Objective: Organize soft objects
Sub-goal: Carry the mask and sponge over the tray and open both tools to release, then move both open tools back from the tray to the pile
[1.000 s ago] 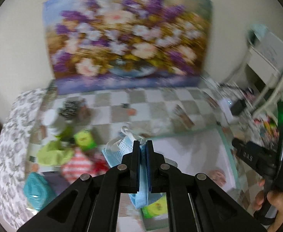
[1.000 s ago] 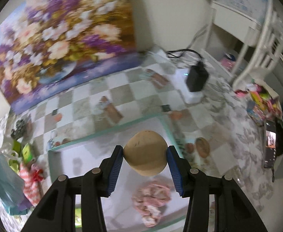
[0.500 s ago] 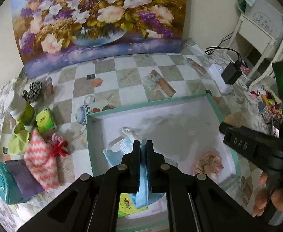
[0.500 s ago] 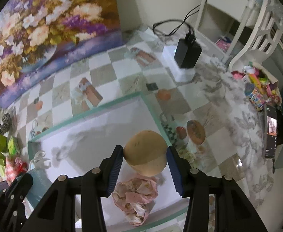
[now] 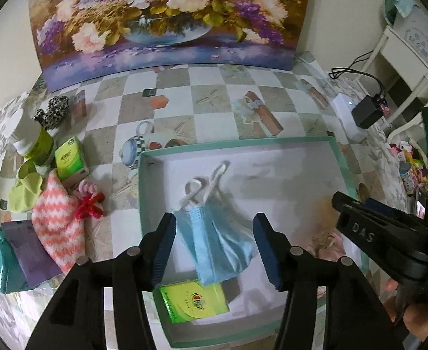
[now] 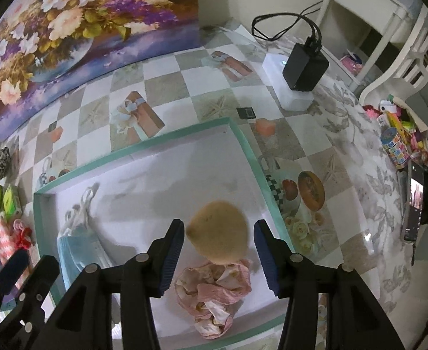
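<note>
Over the teal-rimmed box (image 5: 338, 157), left gripper (image 5: 214, 246) jaws released around the blue face mask (image 5: 217, 248); right gripper (image 6: 218, 249) jaws released around the tan sponge (image 6: 217, 240).

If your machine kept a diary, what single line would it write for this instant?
left claw: open over mask | right claw: open around sponge | both above box | cloth inside
</note>
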`<act>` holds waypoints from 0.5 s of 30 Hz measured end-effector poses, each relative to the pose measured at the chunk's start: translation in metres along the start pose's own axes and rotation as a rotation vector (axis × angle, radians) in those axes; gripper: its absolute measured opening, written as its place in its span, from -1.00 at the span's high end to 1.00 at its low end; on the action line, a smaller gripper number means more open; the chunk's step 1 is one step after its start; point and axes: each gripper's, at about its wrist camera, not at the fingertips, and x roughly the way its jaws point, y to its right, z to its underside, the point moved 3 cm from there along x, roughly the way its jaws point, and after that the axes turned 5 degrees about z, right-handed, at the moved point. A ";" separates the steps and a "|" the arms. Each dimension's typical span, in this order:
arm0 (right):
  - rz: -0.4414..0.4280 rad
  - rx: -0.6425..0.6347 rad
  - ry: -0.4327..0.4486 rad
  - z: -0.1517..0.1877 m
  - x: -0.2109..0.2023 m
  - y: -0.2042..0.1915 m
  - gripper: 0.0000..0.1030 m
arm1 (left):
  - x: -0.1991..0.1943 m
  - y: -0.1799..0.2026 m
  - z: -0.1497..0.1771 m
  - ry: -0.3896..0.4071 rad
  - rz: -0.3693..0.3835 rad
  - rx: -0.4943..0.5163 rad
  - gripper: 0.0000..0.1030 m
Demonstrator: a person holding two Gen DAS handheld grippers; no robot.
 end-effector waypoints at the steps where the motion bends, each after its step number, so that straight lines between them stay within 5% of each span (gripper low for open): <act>1: 0.001 -0.003 0.003 0.000 -0.002 -0.001 -0.10 | 0.000 -0.001 0.000 -0.003 -0.007 -0.005 -0.11; 9: 0.002 -0.018 0.043 -0.003 -0.020 -0.007 -0.26 | -0.005 -0.026 -0.004 -0.015 -0.046 -0.085 -0.54; 15: 0.003 -0.047 0.089 -0.004 -0.038 -0.016 -0.32 | -0.013 -0.053 -0.011 -0.002 -0.066 -0.157 -0.61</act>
